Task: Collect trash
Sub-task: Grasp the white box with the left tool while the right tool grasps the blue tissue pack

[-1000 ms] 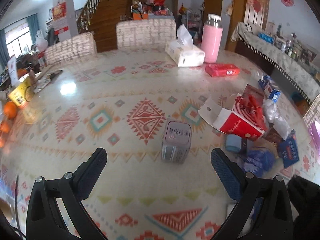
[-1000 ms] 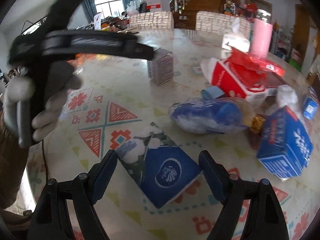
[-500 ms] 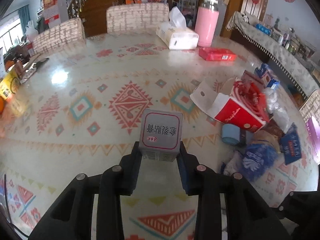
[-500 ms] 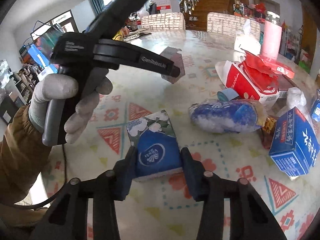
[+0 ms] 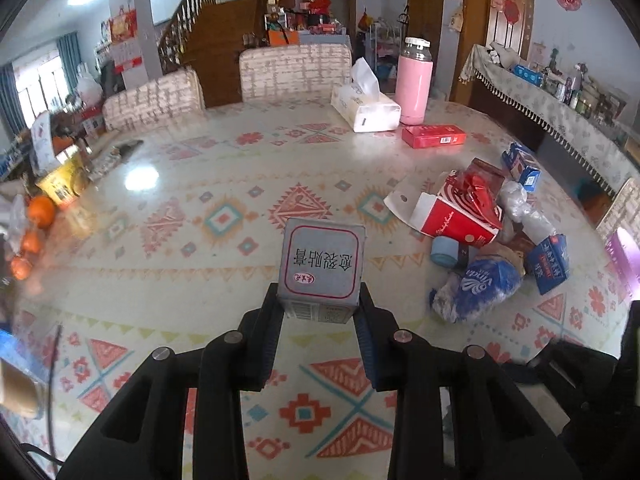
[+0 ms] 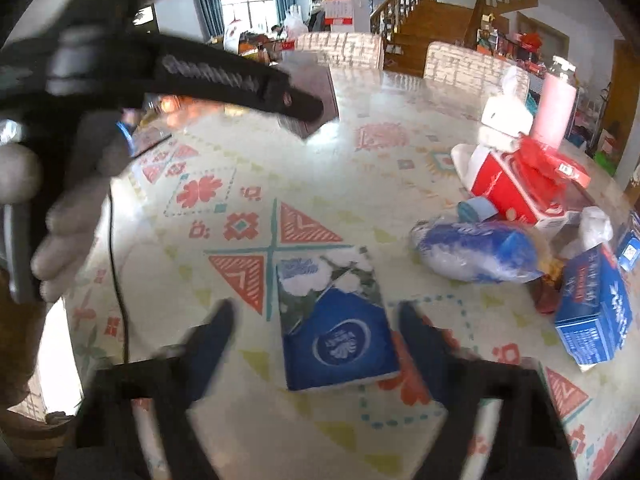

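Big round table with a busy geometric-print cover, so let's use that as the anchor. At its far edge there's a pink thermos standing upright, a white tissue box right beside it with a tissue poking up. Two chairs with woven beige backs are pushed in behind the table's far side. Oranges sit at the table's left edge next to a yellow box. Wooden staircase well behind the table, and a cloth-covered sideboard off to its right.
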The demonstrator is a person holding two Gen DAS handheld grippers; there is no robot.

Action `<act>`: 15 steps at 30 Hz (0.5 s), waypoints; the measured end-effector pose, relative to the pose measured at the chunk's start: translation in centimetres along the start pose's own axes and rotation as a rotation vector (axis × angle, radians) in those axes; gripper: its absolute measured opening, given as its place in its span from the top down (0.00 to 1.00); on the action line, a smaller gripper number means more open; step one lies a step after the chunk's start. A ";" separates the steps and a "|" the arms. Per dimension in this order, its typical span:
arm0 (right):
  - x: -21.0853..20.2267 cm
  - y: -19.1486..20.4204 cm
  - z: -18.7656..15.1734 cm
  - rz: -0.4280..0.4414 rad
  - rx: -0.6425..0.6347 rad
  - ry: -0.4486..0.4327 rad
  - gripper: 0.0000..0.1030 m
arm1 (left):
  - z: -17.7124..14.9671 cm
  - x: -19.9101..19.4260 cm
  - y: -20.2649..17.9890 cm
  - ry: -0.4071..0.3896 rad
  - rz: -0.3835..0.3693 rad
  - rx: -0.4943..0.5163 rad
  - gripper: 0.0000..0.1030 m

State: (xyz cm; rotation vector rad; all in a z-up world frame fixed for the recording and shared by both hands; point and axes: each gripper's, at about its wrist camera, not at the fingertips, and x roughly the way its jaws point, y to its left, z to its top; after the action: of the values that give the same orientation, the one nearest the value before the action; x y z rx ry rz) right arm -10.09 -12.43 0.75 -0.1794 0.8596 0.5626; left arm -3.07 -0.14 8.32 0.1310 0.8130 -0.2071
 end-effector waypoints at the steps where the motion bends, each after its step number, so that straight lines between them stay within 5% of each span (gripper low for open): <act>1: 0.2 0.1 -0.1 -0.001 0.004 0.014 0.48 | -0.1 -0.3 -0.1 -0.006 0.012 0.007 0.67; 9: -3.9 -2.1 -2.4 -0.042 0.118 -0.049 0.63 | -0.7 -2.5 -2.9 -0.031 -0.049 0.055 0.67; 12: -5.7 -4.3 -3.9 -0.056 0.200 -0.069 0.81 | -0.6 -2.9 -5.4 -0.048 -0.068 0.096 0.67; 13: -6.4 -5.0 -4.4 -0.058 0.226 -0.075 0.97 | -0.5 -3.0 -6.1 -0.050 -0.075 0.105 0.67; 15: -7.3 -6.3 -5.5 -0.070 0.264 -0.075 0.98 | -0.3 -2.9 -7.6 -0.049 -0.085 0.123 0.67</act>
State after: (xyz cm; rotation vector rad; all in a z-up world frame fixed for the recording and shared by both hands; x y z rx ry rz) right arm -14.18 -22.63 2.32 0.0517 0.8423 0.3834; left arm -7.00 -7.06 10.00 0.2062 0.7581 -0.3396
